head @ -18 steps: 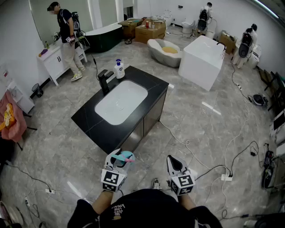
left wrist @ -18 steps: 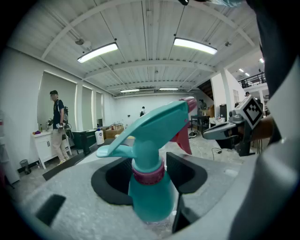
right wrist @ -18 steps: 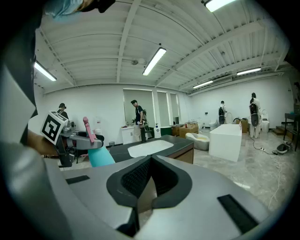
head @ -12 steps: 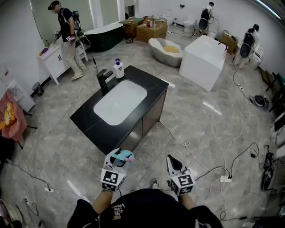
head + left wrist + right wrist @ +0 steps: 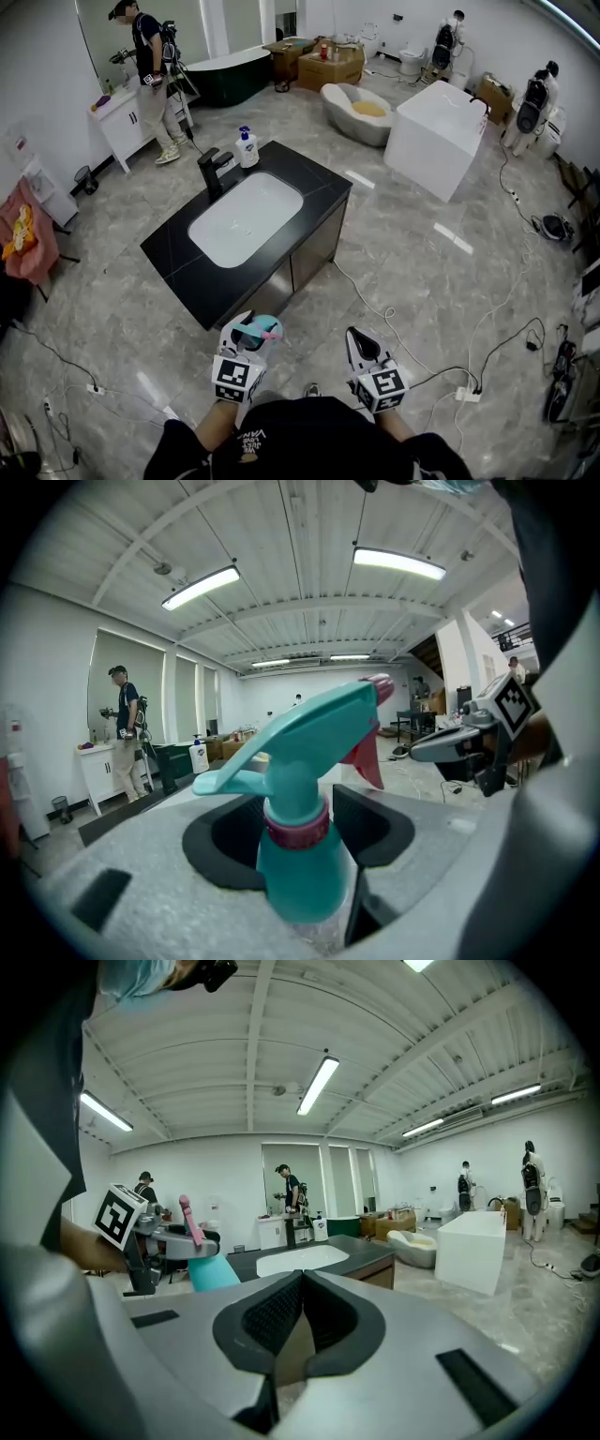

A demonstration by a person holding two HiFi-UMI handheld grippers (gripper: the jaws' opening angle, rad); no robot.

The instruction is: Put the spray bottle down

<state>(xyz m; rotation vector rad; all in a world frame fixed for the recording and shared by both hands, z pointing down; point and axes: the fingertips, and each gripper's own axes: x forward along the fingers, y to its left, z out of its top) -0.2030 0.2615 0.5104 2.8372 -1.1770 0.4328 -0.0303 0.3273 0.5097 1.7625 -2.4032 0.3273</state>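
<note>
spray bottle held in our left gripper, short of the counter

our left gripper (image 5: 249, 330) has its jaws clamped on the teal spray bottle (image 5: 298, 850) just under its pink collar. the bottle stands upright, its trigger head above the jaws and its pink nozzle toward the right. we hold it above the grey floor (image 5: 412, 253), near the near corner of the black counter (image 5: 314, 178) and apart from it. our right gripper (image 5: 357, 339) is just to the right, jaws pressed together with nothing between them. the counter carries a white sink (image 5: 246, 221), with a black faucet (image 5: 212, 172) and a soap bottle (image 5: 247, 148) at its far edge.
</note>
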